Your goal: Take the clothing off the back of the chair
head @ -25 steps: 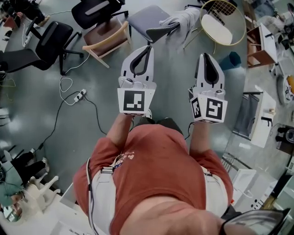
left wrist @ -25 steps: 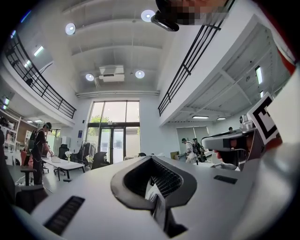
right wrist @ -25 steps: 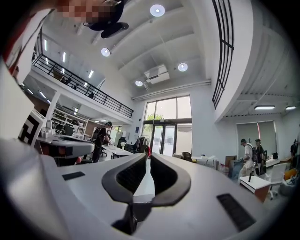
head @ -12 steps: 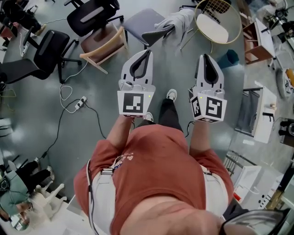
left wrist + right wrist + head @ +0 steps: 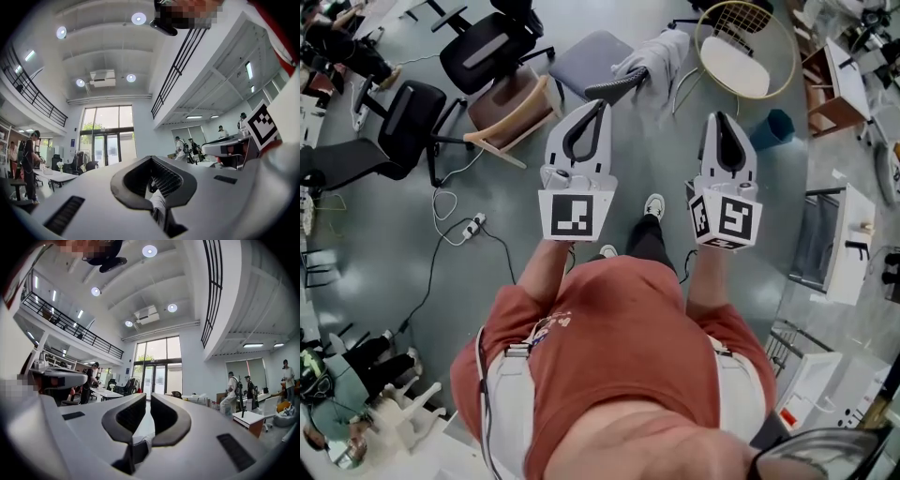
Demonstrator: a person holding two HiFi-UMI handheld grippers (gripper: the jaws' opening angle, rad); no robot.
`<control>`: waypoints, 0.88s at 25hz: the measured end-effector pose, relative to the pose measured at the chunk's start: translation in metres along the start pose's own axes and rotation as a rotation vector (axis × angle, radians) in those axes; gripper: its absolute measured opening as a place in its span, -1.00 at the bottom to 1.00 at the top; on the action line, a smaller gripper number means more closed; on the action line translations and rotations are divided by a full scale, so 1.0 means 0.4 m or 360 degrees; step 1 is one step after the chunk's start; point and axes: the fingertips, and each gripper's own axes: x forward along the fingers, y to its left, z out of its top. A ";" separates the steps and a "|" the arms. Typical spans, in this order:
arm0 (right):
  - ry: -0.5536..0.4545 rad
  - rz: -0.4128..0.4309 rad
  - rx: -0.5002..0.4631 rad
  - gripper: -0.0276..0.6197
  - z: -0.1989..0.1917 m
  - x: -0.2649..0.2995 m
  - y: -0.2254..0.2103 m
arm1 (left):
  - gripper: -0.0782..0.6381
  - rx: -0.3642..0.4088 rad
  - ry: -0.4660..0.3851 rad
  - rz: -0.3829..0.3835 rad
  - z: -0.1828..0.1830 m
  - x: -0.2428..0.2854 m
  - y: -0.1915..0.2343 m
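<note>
A pale grey garment (image 5: pixel 656 49) hangs over the dark back (image 5: pixel 617 87) of a chair with a grey seat (image 5: pixel 586 58), at the top middle of the head view. My left gripper (image 5: pixel 601 102) is held level in front of the person, its tip just short of that chair back in the picture, jaws shut and empty (image 5: pixel 150 158). My right gripper (image 5: pixel 719 114) is beside it to the right, also shut on nothing (image 5: pixel 147 394). Both gripper views look across a tall hall, and neither shows the chair.
A wooden chair (image 5: pixel 511 108) and two black office chairs (image 5: pixel 483 47) (image 5: pixel 403 117) stand to the left. A round yellow wire chair (image 5: pixel 745 47) and a blue bin (image 5: pixel 769 127) are at the right. A power strip with cable (image 5: pixel 469 225) lies on the floor. White shelving (image 5: pixel 844 244) lines the right side.
The person has stepped forward, one shoe now showing between the grippers. The chairs have slid in the view. Both grippers stay side by side and shut.
</note>
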 end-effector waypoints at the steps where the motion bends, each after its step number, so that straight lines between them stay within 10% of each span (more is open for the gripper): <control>1: 0.0000 -0.0001 -0.0010 -0.79 -0.004 0.016 -0.015 | -0.74 0.0015 -0.0001 0.0008 0.001 0.020 -0.004; 22: -0.0034 0.0193 0.0050 -0.79 -0.047 0.418 -0.408 | -0.74 0.0081 -0.0043 0.0253 0.033 0.516 -0.055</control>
